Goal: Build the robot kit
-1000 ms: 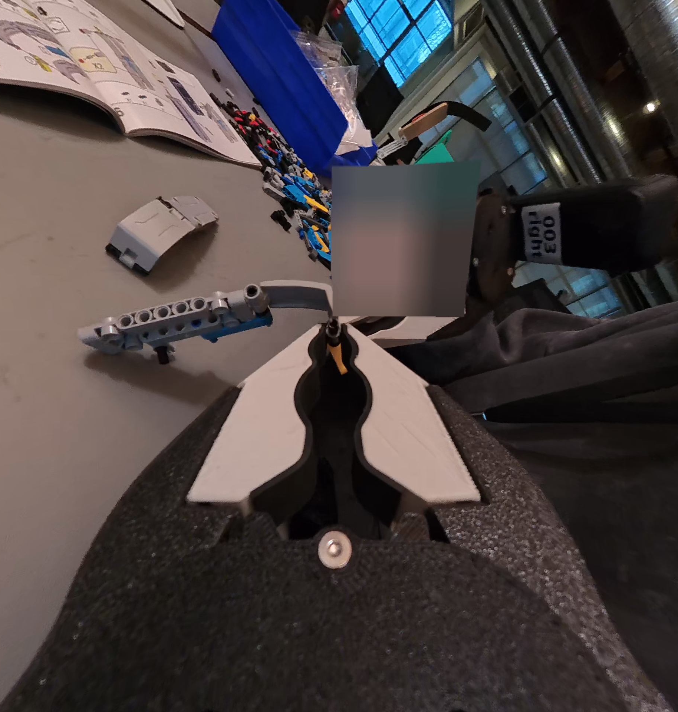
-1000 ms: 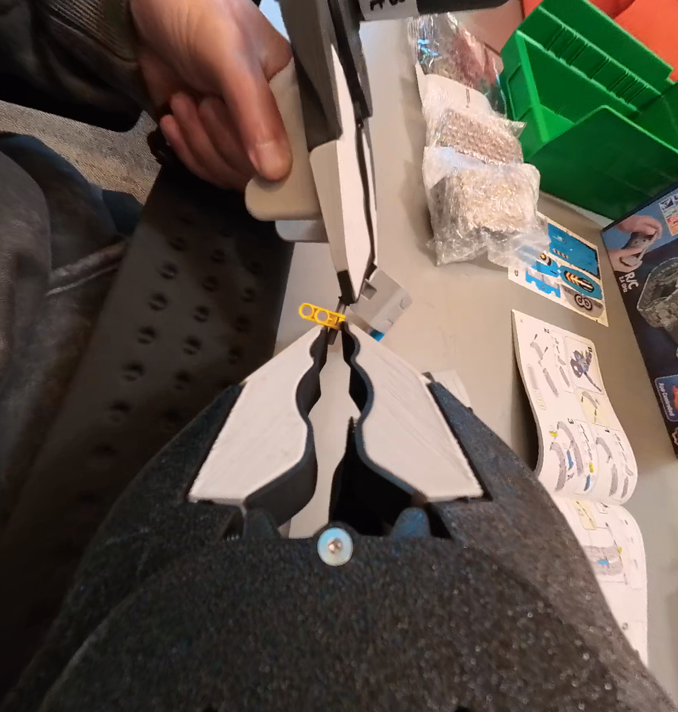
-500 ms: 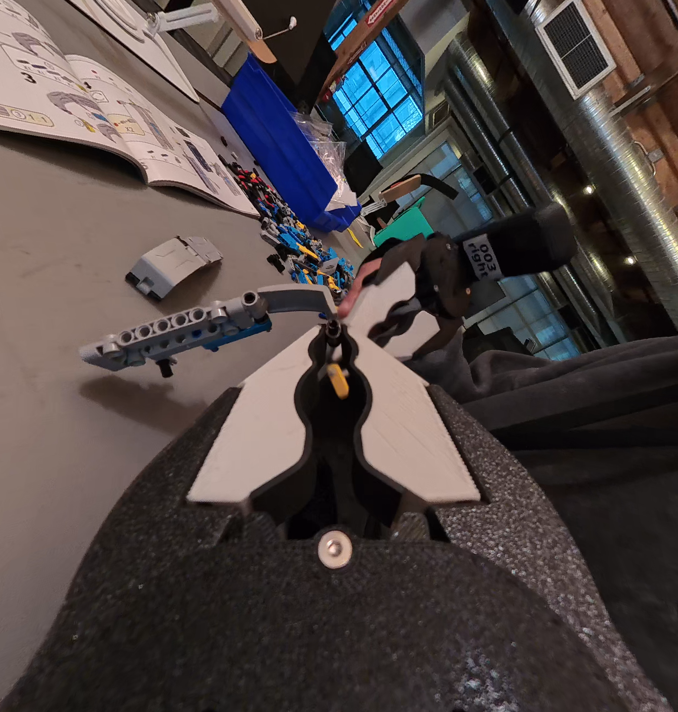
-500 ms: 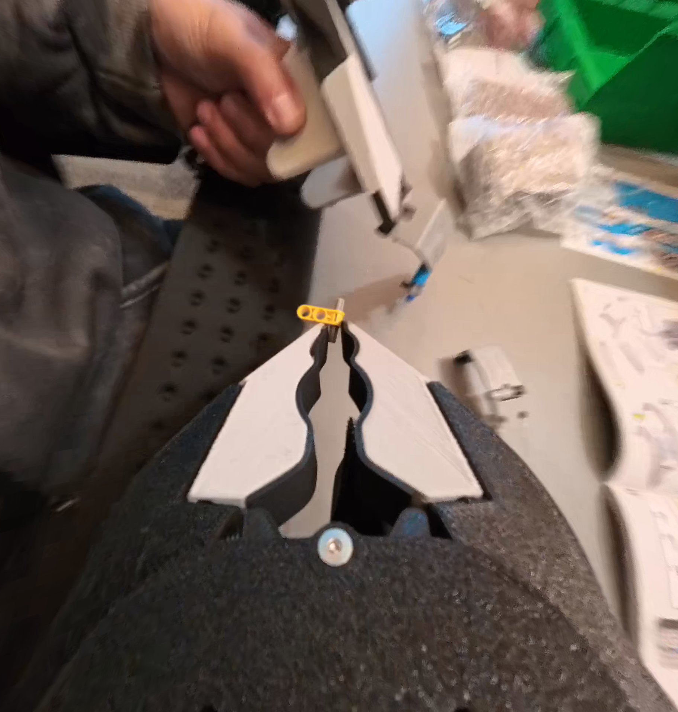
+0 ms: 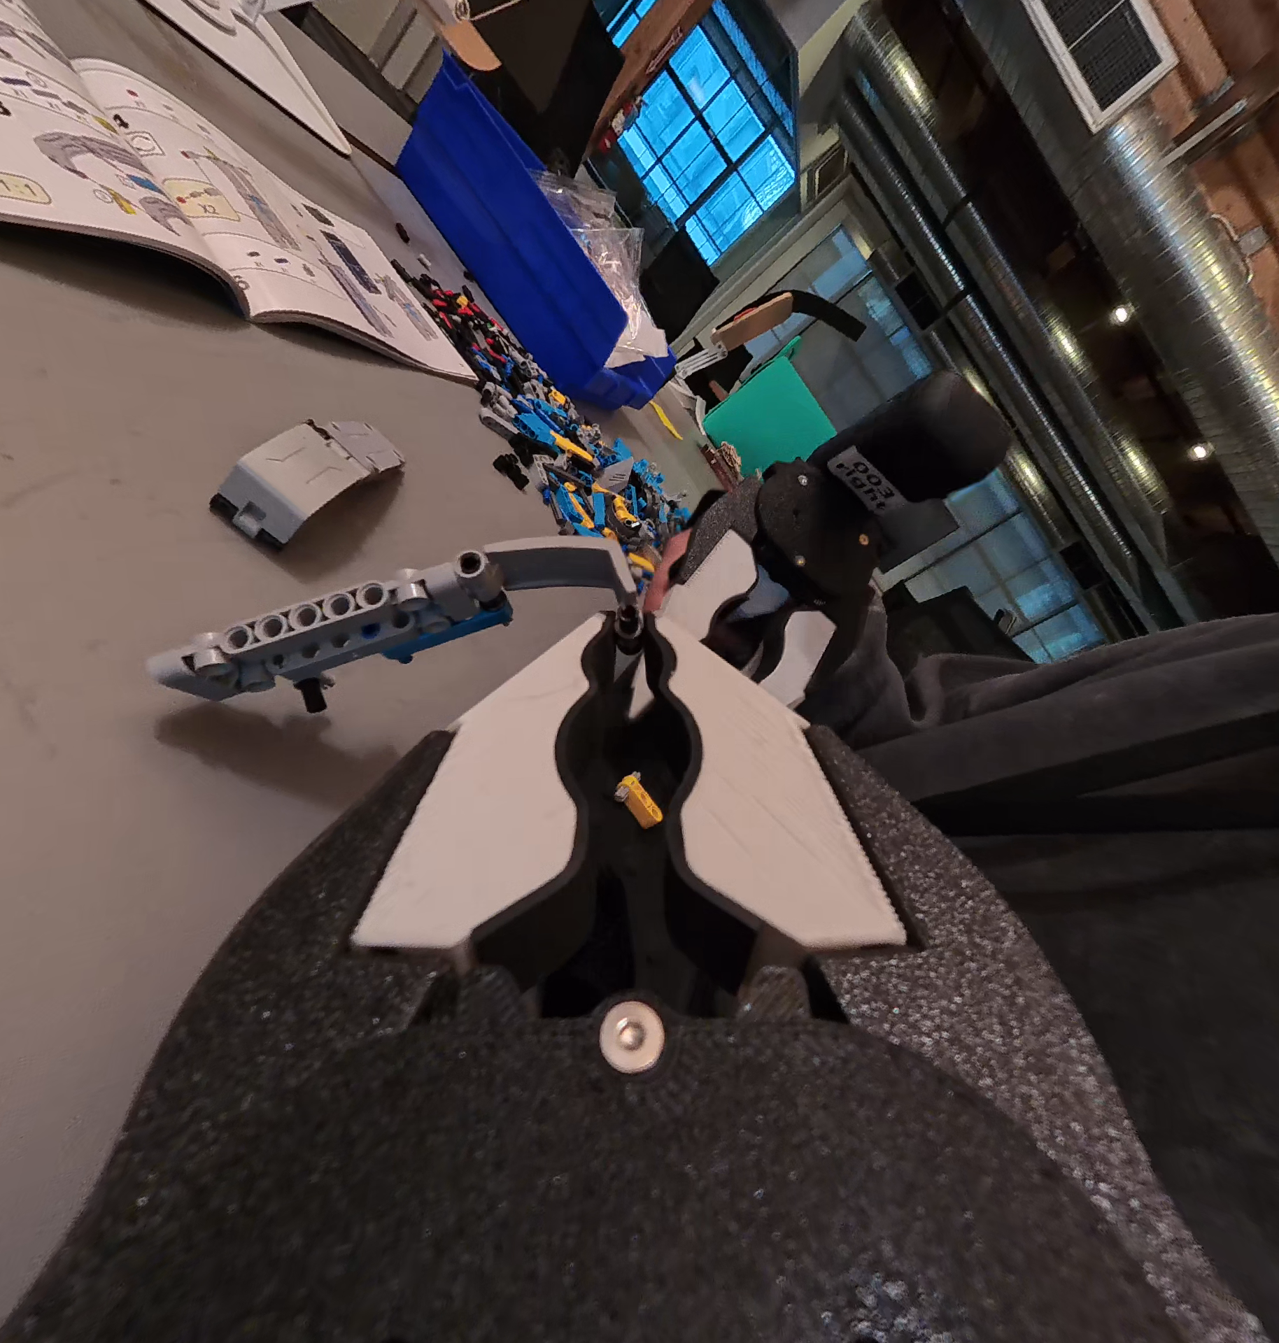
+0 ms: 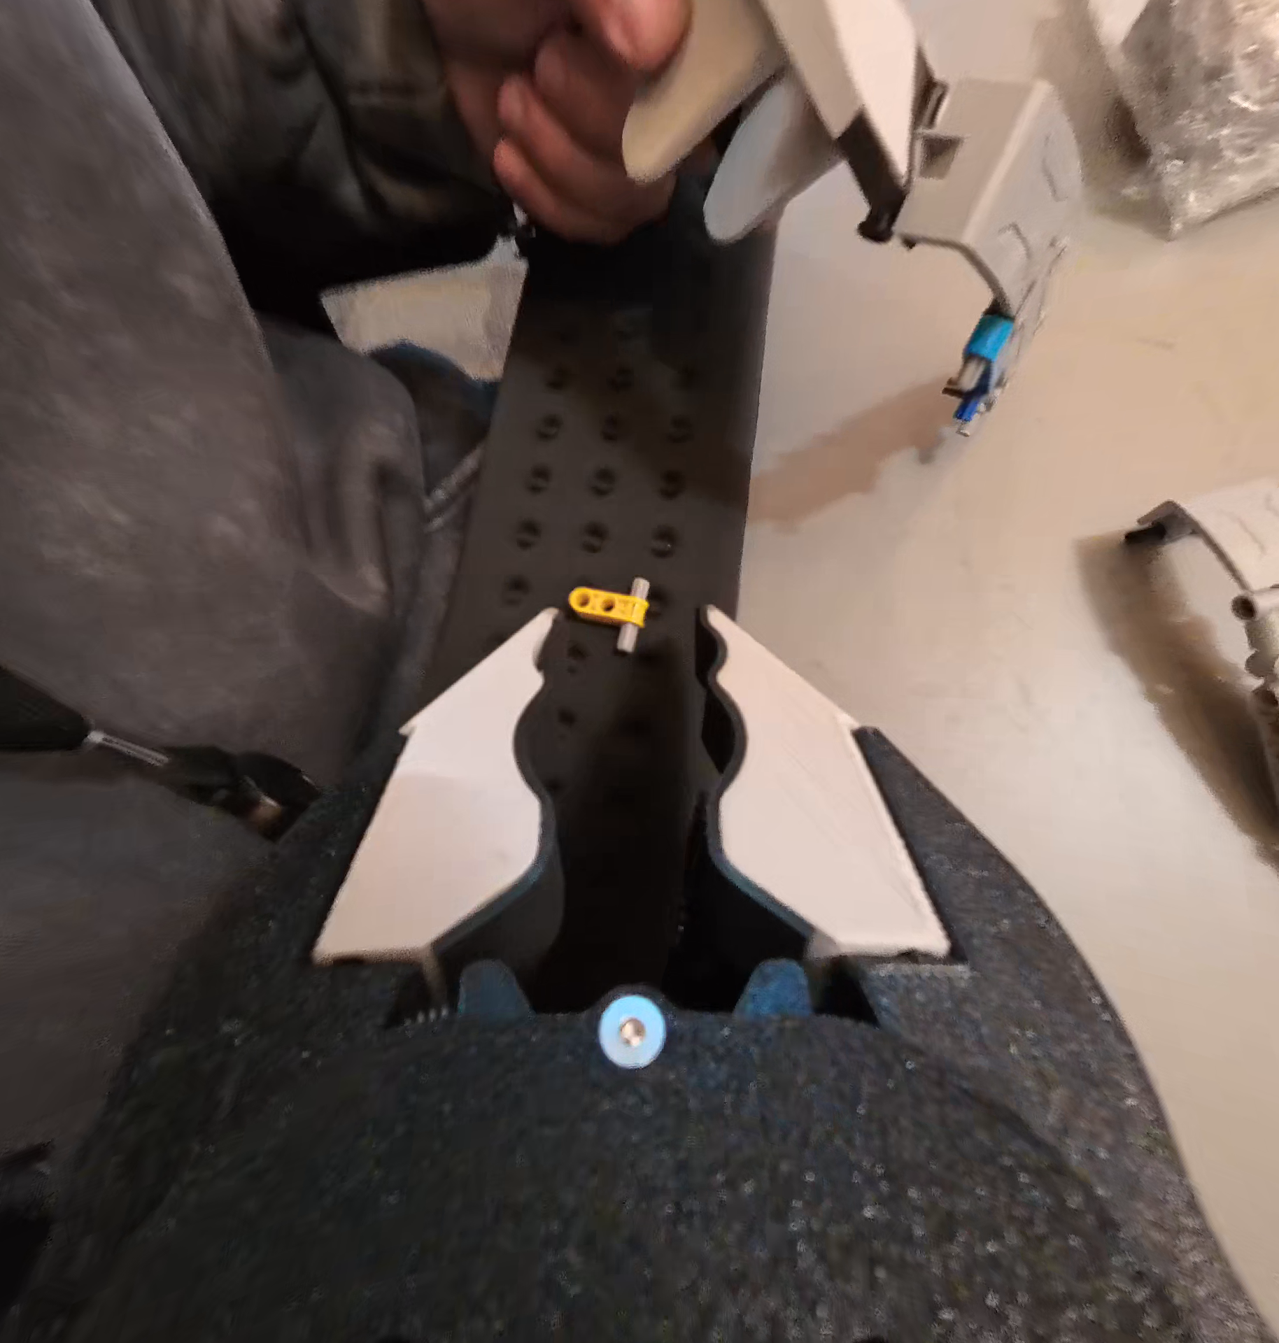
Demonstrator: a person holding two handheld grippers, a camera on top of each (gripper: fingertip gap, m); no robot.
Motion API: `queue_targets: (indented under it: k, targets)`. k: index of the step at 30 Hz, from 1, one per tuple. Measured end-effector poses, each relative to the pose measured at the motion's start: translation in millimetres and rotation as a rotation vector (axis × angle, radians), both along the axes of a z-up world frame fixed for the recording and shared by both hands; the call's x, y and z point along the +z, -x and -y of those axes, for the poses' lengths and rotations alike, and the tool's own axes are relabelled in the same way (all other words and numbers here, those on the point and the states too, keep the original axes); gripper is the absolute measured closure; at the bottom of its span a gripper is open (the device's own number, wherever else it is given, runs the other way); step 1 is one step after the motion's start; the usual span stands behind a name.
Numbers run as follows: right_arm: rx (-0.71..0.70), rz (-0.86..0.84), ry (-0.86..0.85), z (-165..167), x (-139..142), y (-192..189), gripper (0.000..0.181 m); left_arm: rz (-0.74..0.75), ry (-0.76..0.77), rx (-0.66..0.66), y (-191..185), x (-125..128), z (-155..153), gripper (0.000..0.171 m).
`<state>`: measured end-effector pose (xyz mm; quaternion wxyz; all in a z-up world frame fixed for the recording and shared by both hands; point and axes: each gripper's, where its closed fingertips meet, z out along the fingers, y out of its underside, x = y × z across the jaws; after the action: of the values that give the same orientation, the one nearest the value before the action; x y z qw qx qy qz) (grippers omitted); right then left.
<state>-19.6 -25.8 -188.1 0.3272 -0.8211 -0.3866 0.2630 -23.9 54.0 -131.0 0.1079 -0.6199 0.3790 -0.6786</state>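
My left gripper [image 5: 626,625] is shut on a dark pin at the end of a grey beam assembly [image 5: 331,632] with a curved panel and a blue part, and holds it above the grey table [image 5: 113,836]. In the right wrist view it [image 6: 876,225] is at the top, with the assembly [image 6: 985,349] hanging from it. My right gripper [image 6: 629,618] is open. A small yellow connector on a grey axle [image 6: 611,607] sits loose between its fingertips, touching neither, over a black perforated strip [image 6: 600,472]. The connector also shows in the left wrist view [image 5: 640,799].
A separate grey curved panel piece [image 5: 309,472] lies on the table, also in the right wrist view [image 6: 1233,552]. An open instruction booklet [image 5: 186,196], a pile of small bricks [image 5: 571,465] and a blue bin [image 5: 513,218] lie beyond. Dark clothing [image 6: 149,436] fills the left.
My right gripper has opened and let go of the yellow connector. The two grippers have drawn apart; the left one, with its assembly, now sits farther up and right in the right wrist view.
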Motion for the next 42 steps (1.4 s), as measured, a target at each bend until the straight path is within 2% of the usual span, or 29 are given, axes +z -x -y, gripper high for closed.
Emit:
queue_targets:
  k: [2,6,7,9,11,13,18,24,28,31,34,36,38,40,42]
  targets:
    - [-0.098,-0.064,0.067,-1,3,2,0.148,0.000,0.007,-0.004,0,0,0,0.166]
    - [-0.277,-0.144,0.215,0,-10,6,0.145,0.001,0.002,-0.009,0,0,2,0.166]
    - [-0.305,-0.140,0.225,1,-15,7,0.143,0.003,0.003,-0.009,1,0,2,0.166]
    - [-0.389,-0.102,0.165,-4,-19,2,0.158,0.006,0.008,-0.011,1,1,2,0.166]
    - [-0.412,-0.074,0.126,-5,-20,7,0.151,0.006,0.011,-0.017,1,1,3,0.166]
    - [-0.387,-0.036,0.054,-5,-17,14,0.161,0.005,0.010,-0.025,1,1,4,0.166]
    - [-0.347,0.121,-0.045,-4,-24,27,0.167,0.004,0.004,-0.037,1,1,7,0.166]
    - [-0.325,0.061,-0.039,-6,-18,28,0.173,0.003,0.002,-0.041,1,0,8,0.166]
    - [-0.366,0.059,0.040,-12,-16,22,0.172,0.006,0.006,-0.034,2,1,7,0.166]
    - [-0.393,0.000,0.187,-12,-19,24,0.160,0.005,0.009,-0.039,2,1,7,0.166]
    - [-0.396,-0.053,0.202,-18,-11,24,0.160,0.009,0.012,-0.041,2,1,7,0.166]
    - [-0.347,-0.019,0.186,-19,-10,24,0.162,0.012,0.017,-0.042,2,1,7,0.166]
    - [-0.243,0.059,0.218,-11,-20,28,0.163,0.014,0.022,-0.045,3,2,7,0.166]
    - [-0.217,0.132,0.141,-15,-23,24,0.175,0.019,0.028,-0.041,3,2,6,0.166]
    - [-0.217,0.185,0.070,-21,-17,15,0.175,0.024,0.037,-0.036,4,3,5,0.166]
